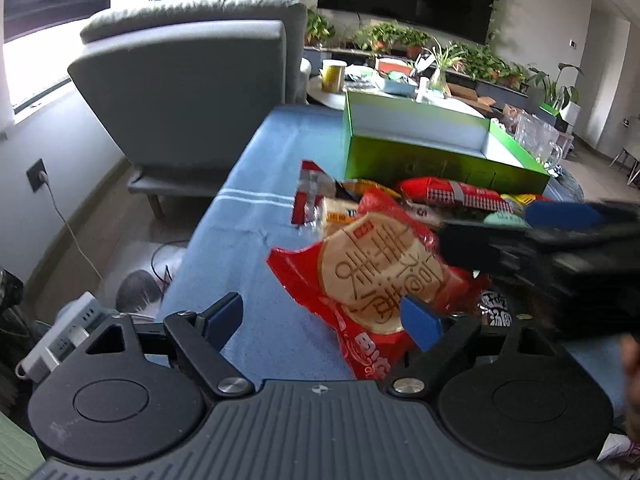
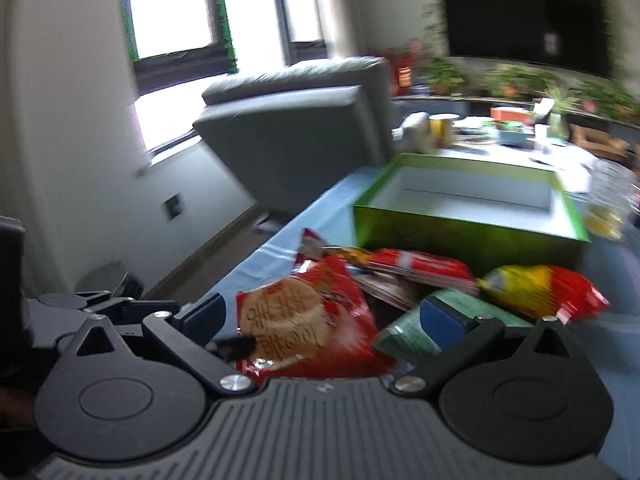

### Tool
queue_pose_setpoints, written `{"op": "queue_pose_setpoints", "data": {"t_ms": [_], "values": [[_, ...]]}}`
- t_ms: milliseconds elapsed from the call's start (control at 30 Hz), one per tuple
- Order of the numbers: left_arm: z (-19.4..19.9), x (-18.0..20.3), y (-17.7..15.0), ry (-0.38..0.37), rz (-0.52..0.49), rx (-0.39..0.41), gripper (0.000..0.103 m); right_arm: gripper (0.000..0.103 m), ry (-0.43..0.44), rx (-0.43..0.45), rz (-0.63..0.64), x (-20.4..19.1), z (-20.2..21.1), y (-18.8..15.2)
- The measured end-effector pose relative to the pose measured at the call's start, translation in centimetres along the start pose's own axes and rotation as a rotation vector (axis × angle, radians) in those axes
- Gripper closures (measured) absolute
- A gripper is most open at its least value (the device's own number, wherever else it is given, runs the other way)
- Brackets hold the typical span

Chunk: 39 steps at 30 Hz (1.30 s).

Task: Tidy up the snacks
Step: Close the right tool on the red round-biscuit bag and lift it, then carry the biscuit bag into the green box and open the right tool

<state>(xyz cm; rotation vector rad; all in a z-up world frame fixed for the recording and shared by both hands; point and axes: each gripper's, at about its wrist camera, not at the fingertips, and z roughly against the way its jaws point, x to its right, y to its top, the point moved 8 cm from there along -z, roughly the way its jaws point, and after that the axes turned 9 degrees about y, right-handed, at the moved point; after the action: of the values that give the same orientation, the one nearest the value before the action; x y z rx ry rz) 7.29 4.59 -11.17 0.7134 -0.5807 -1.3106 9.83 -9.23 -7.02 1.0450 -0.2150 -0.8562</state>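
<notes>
Nearest my left gripper (image 1: pixel 322 314) lies the red biscuit packet (image 1: pixel 372 276): its lower end sits between my spread jaws, the right pad (image 1: pixel 420 322) at its edge, the left pad (image 1: pixel 224 312) well clear over the blue tablecloth (image 1: pixel 240 240). I read this gripper as released, nothing clamped. My right gripper (image 2: pixel 328 316) is likewise spread wide, with the same red packet and a green packet (image 2: pixel 412 332) between its fingers; I see no squeeze on either.

Beyond them the remaining snacks form a loose heap (image 1: pixel 452 194), just in front of the open green box (image 1: pixel 420 148), which appears empty in the right wrist view.

Risks, as I judge them:
- Both grippers converge on one packet; the right one crosses the left view at close range, so a collision is possible.
- Closing the right jaws may trap two packets.
- A pinch on slippery film may slide off.
- Squeezing may crush the biscuit.
</notes>
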Motion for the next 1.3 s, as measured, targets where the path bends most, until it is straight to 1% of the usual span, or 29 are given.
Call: {"op": "queue_pose_setpoints", "data": {"t_ms": [133,233,333,400,533,600,667,733,767,867,933,1000,1100,1167,1200,1300], "values": [[-1.1,0.1,0.0,-0.02,0.002,-0.019,0.02,0.025,0.057,-0.093,-0.037,1.2,-3.5,-0.1],[-1.8,0.3,0.1,-0.054,0.01,-0.023,0.02,0.025,0.075,-0.148,-0.061,1.9,-5.1,-0.5],[-2.6,0.6,0.1,-0.085,0.012,-0.032,0.019,0.025,0.098,-0.172,-0.067,2.2,-5.6,-0.6],[-3.0,0.8,0.1,-0.118,0.023,-0.037,0.019,0.025,0.113,-0.183,-0.064,2.3,-6.0,-0.5],[-3.6,1.2,0.1,-0.171,0.028,-0.056,0.02,0.025,0.103,-0.211,-0.038,2.6,-6.8,-0.4],[-3.8,1.3,0.0,-0.194,0.039,-0.068,0.022,0.025,0.117,-0.223,-0.026,2.7,-7.1,-0.5],[-4.0,1.4,0.1,-0.214,0.048,-0.069,0.026,0.025,0.133,-0.229,-0.028,2.7,-7.2,-0.6],[-3.8,1.6,0.2,-0.22,0.04,-0.052,0.033,0.025,0.163,-0.238,-0.02,2.3,-7.3,-0.7],[-3.6,1.8,0.3,-0.217,0.025,-0.037,0.035,0.025,0.182,-0.247,-0.02,2.1,-7.4,-0.8],[-2.8,2.1,0.6,-0.202,-0.01,0.012,0.041,0.025,0.199,-0.239,-0.012,1.7,-7.1,-0.7],[-2.1,2.1,1.1,-0.212,-0.014,0.045,0.046,0.025,0.232,-0.226,-0.034,1.5,-6.5,-0.3],[-1.4,2.1,1.8,-0.217,-0.022,0.071,0.047,0.025,0.261,-0.21,-0.045,1.1,-5.8,0.3],[-0.6,2.3,2.6,-0.191,-0.064,0.117,0.047,0.025,0.274,-0.192,-0.072,1.0,-5.5,1.0],[-0.3,2.3,3.0,-0.184,-0.074,0.132,0.048,0.025,0.289,-0.186,-0.093,1.0,-5.4,1.3],[-0.1,2.4,3.2,-0.185,-0.075,0.139,0.048,0.025,0.31,-0.18,-0.098,0.7,-5.3,1.4],[0.5,2.5,3.9,-0.188,-0.094,0.172,0.048,0.025,0.295,-0.156,-0.101,0.5,-5.0,2.1]]}}
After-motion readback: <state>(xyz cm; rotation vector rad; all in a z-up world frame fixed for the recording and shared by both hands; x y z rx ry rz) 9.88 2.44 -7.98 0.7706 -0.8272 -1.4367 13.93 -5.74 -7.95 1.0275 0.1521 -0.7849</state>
